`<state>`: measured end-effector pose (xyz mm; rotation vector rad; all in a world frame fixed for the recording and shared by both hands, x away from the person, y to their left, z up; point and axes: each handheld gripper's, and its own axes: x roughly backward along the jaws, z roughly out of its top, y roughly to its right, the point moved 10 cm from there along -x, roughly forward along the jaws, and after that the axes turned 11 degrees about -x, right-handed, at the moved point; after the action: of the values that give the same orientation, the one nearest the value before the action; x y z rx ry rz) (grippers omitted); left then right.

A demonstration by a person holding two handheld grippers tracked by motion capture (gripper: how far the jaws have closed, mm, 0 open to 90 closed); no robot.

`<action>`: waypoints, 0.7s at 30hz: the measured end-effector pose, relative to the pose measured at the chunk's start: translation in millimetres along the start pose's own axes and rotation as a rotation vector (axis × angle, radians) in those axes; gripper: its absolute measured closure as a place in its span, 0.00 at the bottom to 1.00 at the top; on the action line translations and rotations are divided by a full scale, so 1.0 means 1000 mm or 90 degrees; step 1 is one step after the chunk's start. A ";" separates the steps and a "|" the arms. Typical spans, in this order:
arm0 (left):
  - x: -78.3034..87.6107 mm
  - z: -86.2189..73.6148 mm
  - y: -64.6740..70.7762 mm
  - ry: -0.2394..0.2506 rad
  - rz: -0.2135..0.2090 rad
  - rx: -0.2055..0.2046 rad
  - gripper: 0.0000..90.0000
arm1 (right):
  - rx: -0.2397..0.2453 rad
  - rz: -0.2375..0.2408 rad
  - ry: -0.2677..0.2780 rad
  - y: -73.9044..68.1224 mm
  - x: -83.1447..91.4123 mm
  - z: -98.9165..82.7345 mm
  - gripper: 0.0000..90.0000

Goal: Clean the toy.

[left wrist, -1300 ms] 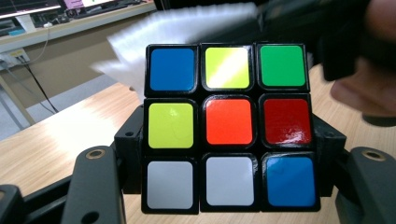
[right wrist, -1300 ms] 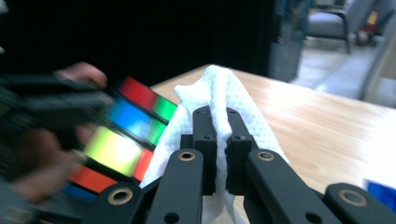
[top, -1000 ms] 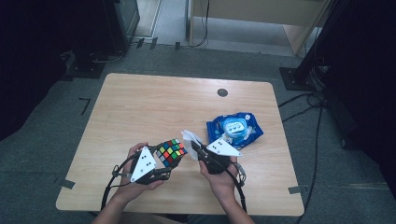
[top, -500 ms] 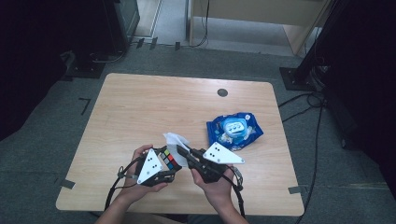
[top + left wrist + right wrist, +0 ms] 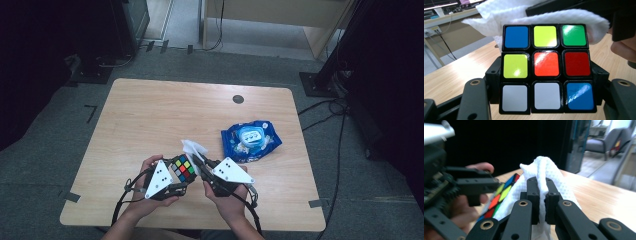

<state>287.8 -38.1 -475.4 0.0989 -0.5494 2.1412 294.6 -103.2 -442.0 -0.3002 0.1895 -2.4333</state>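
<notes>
A scrambled puzzle cube (image 5: 183, 168) (image 5: 545, 67) is clamped between the jaws of my left gripper (image 5: 179, 181), held above the near part of the wooden table (image 5: 150, 115). My right gripper (image 5: 199, 165) (image 5: 542, 195) is shut on a white wipe (image 5: 192, 148) (image 5: 544, 170). The wipe (image 5: 536, 17) lies against the cube's far side. In the right gripper view the cube (image 5: 499, 195) shows edge-on at the left, beside the left gripper and a hand.
A blue packet of wipes (image 5: 250, 140) lies on the table to the right of the grippers. A round dark cable hole (image 5: 238, 99) sits near the far edge. Cables and dark stands surround the table on the floor.
Both grippers have moved left and toward the near edge together. The wipe, first apart from the cube on its right, now rests against it.
</notes>
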 end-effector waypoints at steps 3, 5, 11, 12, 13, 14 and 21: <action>0.002 0.003 -0.001 0.006 0.002 -0.001 0.38 | 0.011 -0.033 -0.014 0.012 -0.003 -0.008 0.96; 0.004 0.006 -0.002 0.015 0.003 0.002 0.38 | 0.005 -0.046 -0.030 0.020 -0.005 -0.016 0.96; 0.007 0.007 -0.008 0.023 0.010 0.009 0.38 | 0.001 -0.135 -0.171 0.069 -0.019 -0.062 0.95; 0.008 0.006 -0.009 0.020 0.010 0.008 0.38 | -0.038 -0.144 -0.169 0.078 -0.017 -0.065 0.95; 0.007 0.005 -0.010 0.022 0.013 0.012 0.38 | -0.058 -0.155 -0.170 0.085 -0.014 -0.065 0.95; 0.008 0.004 -0.011 0.020 0.013 0.013 0.38 | -0.058 -0.159 -0.166 0.089 -0.012 -0.063 0.95; 0.008 0.003 -0.013 0.017 0.018 0.013 0.38 | -0.053 -0.143 -0.167 0.086 -0.013 -0.061 0.94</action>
<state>293.2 -26.9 -466.1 0.0733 -0.5161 2.1724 340.7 -157.5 -521.5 -0.7066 0.1465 -2.5789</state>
